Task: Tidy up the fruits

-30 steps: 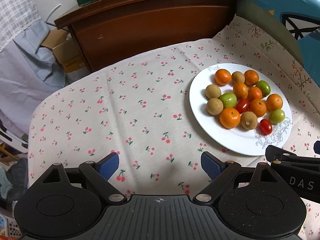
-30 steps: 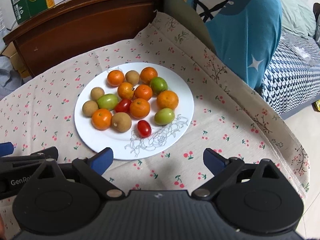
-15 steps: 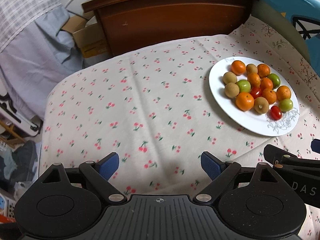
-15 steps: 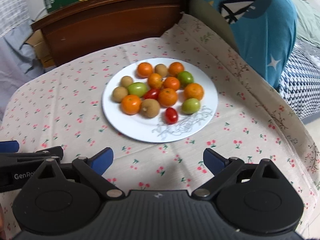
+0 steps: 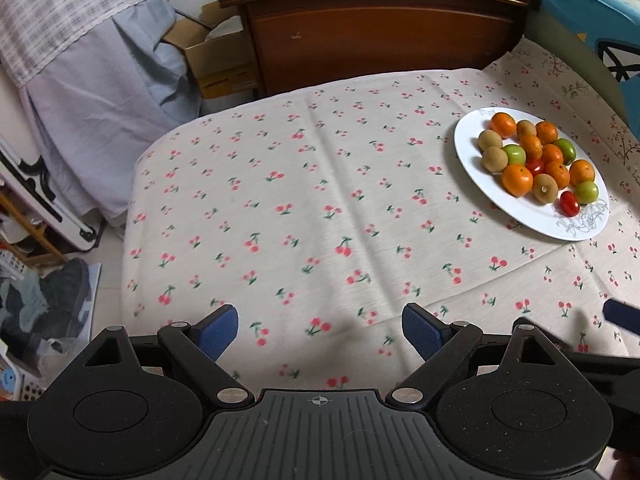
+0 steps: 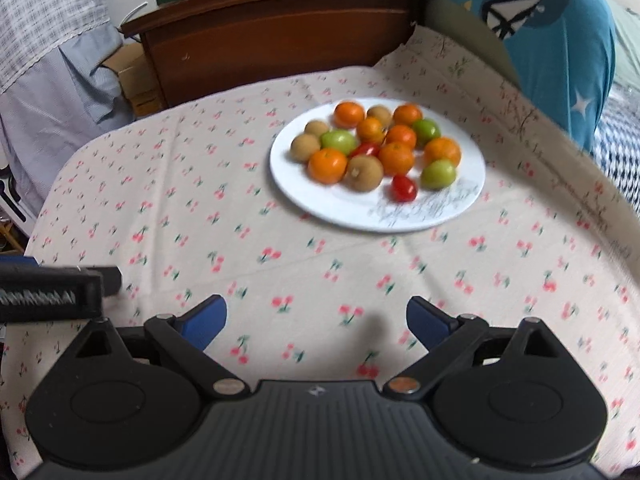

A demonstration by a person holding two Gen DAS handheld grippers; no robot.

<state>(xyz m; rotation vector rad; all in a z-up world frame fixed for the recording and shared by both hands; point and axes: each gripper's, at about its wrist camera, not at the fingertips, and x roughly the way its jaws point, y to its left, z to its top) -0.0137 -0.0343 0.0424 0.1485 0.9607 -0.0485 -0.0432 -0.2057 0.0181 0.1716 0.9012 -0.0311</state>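
The left tool (image 5: 320, 330) and right tool (image 6: 316, 322) both hang with their jaws spread wide and nothing between them, above the counter's (image 5: 320, 208) near edge. The fruits (image 6: 376, 148) sit heaped on a white plate (image 6: 472, 184) toward its far right corner.

A worktop (image 5: 168, 184) covered by a cream cherry-print cloth (image 5: 320, 208). A white plate (image 6: 304, 196) sits on the cloth, toward the side nearest a blue cushion (image 6: 560, 52).
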